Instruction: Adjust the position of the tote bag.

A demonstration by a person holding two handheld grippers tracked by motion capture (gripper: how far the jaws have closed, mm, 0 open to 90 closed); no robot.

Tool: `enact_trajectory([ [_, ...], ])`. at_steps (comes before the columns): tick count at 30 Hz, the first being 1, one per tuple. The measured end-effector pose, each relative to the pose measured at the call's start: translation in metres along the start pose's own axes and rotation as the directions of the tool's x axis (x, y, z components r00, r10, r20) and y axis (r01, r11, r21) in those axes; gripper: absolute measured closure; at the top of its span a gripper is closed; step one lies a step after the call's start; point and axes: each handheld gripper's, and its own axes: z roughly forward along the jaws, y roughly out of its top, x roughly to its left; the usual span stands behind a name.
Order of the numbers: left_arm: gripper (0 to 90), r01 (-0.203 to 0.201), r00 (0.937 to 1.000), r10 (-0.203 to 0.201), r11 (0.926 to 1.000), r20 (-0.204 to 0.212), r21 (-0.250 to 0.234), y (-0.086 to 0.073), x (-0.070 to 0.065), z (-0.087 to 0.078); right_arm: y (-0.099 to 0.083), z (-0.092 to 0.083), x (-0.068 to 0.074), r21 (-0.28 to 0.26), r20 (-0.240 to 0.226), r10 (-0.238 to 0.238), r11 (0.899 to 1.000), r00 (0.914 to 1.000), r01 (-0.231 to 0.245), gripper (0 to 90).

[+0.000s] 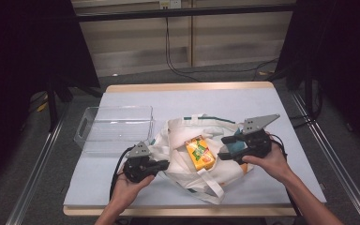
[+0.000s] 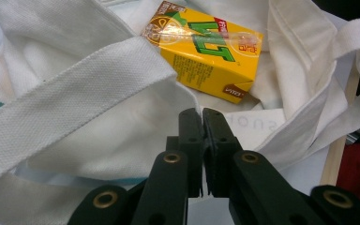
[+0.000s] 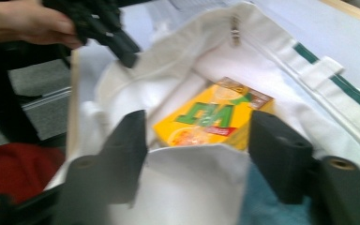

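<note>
i see the table (image 1: 281,112) first, a square top with a pale blue matte cover and a light wooden rim along its far and near edges. toward its left edge sits the bin (image 1: 115,124), a clear hard plastic rectangle with rounded corners and a cut-out handle in its left wall.

in the middle, nearer the near edge, lies the bag (image 1: 178,133), a slumped tote of coarse white woven canvas with a green stripe along one side and wide flat straps, one strap trailing toward the near edge. its mouth gapes open in soft folds.

inside that mouth rests the carton (image 1: 199,153), a small yellow drink box with sharp corners, glossy printed faces, green lettering and a brown end flap. it lies flat on the bag's inner cloth, clear of both tools.

my left gripper (image 2: 202,123) is at the bag's left rim, its black jaws clenched tight together with a fold of the canvas edge at their tips; whether the cloth is truly pinched between them i cannot tell. my left hand (image 1: 130,185) grips it from below.

my right gripper (image 3: 197,140) is over the bag's right rim, its blocky matte jaws spread apart and released, with the carton seen between them but farther off and untouched. a grey three-cornered plate tops each tool.
</note>
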Motion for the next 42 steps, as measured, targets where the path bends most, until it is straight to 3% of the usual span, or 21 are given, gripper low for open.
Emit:
enact_trajectory([
  [2, 87.7, -0.001, 1.0, 0.002, 0.9999, -0.007, 0.016, -0.001, 0.0, -0.001, 0.0, 0.007, -0.007, 0.004, -0.029, 0.017, 1.0, 0.9994, -0.017, 32.8],
  [7, 88.8, 0.007, 1.0, -0.007, 0.9999, 0.001, 0.016, -0.005, 0.0, -0.003, -0.003, 0.019, -0.011, 0.074, -0.053, 0.004, 0.997, 0.9986, 0.0, 31.2],
  [11, 88.9, 0.013, 0.9999, -0.013, 0.9997, 0.002, 0.022, -0.007, -0.001, -0.006, -0.014, 0.017, -0.007, 0.119, -0.071, 0.004, 0.993, 0.9975, 0.004, 41.7],
  [16, 89.0, 0.013, 0.9999, -0.013, 0.999, -0.001, 0.042, -0.013, -0.005, -0.011, -0.033, 0.01, 0.004, 0.196, -0.067, 0.016, 0.981, 0.9976, -0.003, 58.6],
  [17, 89.0, 0.014, 0.9999, -0.014, 0.999, 0.001, 0.044, -0.015, -0.004, -0.012, -0.035, 0.009, 0.005, 0.195, -0.056, 0.005, 0.981, 0.9984, 0.006, 65.0],
  [22, 89.0, 0.025, 0.9997, -0.025, 0.9989, 0.0, 0.041, -0.016, -0.005, -0.012, -0.042, 0.0, 0.016, 0.153, -0.06, -0.031, 0.987, 0.9977, 0.04, 77.3],
  [28, 89.0, 0.023, 0.9997, -0.023, 0.9981, 0.004, 0.058, -0.022, -0.006, -0.011, -0.059, 0.003, 0.022, 0.169, -0.106, 0.006, 0.985, 0.9943, 0.012, 80.2],
  [34, 88.9, 0.015, 0.9998, -0.016, 0.9959, 0.009, 0.089, -0.034, -0.013, -0.01, -0.07, 0.006, 0.027, 0.165, -0.113, 0.029, 0.986, 0.9932, -0.01, 77.9],
  [39, 89.0, -0.022, 0.9996, 0.024, 0.9921, -0.013, 0.124, -0.034, -0.013, -0.003, -0.082, 0.013, 0.024, 0.172, -0.127, 0.064, 0.984, 0.9898, -0.042, 80.0],
  [41, 89.0, -0.045, 0.9984, 0.05, 0.9859, -0.026, 0.161, -0.035, -0.016, 0.003, -0.084, 0.018, 0.024, 0.205, -0.113, 0.055, 0.978, 0.992, -0.031, 82.7],
  [42, 89.0, -0.044, 0.9985, 0.048, 0.9869, -0.025, 0.155, -0.035, -0.016, 0.004, -0.087, 0.023, 0.024, 0.221, -0.119, 0.057, 0.975, 0.9912, -0.03, 83.9],
])
